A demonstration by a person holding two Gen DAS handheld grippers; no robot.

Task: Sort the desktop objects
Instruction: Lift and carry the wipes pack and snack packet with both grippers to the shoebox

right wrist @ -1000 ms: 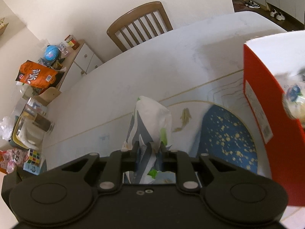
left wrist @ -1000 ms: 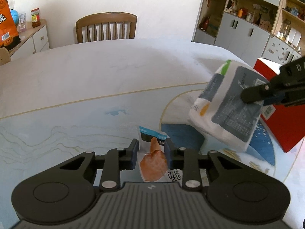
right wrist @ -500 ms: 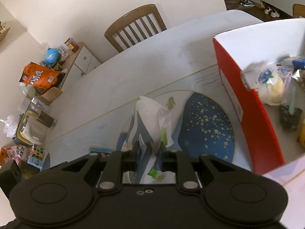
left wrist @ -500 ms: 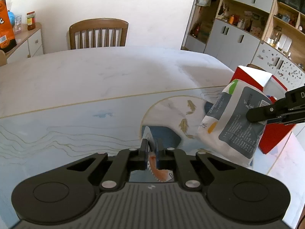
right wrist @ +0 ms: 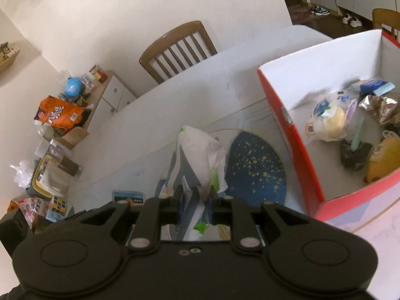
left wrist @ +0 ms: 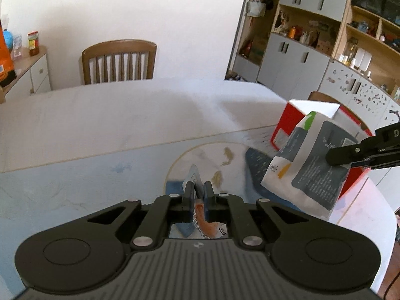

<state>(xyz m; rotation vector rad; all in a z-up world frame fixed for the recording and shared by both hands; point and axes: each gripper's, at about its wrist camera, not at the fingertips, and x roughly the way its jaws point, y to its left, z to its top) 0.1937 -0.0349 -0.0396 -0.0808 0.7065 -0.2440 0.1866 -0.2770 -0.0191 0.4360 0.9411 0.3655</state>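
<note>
My left gripper [left wrist: 198,187] is shut on a small flat snack packet [left wrist: 200,215], blue-white with an orange picture, lifted above the table mat. My right gripper [right wrist: 195,191] is shut on a white and grey bag [right wrist: 197,155] with green marks and holds it in the air left of the red box [right wrist: 295,145]. The same bag [left wrist: 310,165] shows in the left wrist view, with the right gripper's finger [left wrist: 350,153] on it, in front of the red box [left wrist: 287,122]. The box holds several packets and a yellow item [right wrist: 382,160].
A painted mat with a blue patch [right wrist: 255,170] covers the near table [left wrist: 125,120]. A wooden chair [left wrist: 118,61] stands at the far side. A sideboard [right wrist: 107,92] with an orange bag, shelves [left wrist: 325,37] and clutter with a puzzle cube [right wrist: 58,203] surround the table.
My left gripper closed on the snack packet and lifted it off the mat. My right gripper carried the white bag rightward, closer to the red box, whose inside is now in view.
</note>
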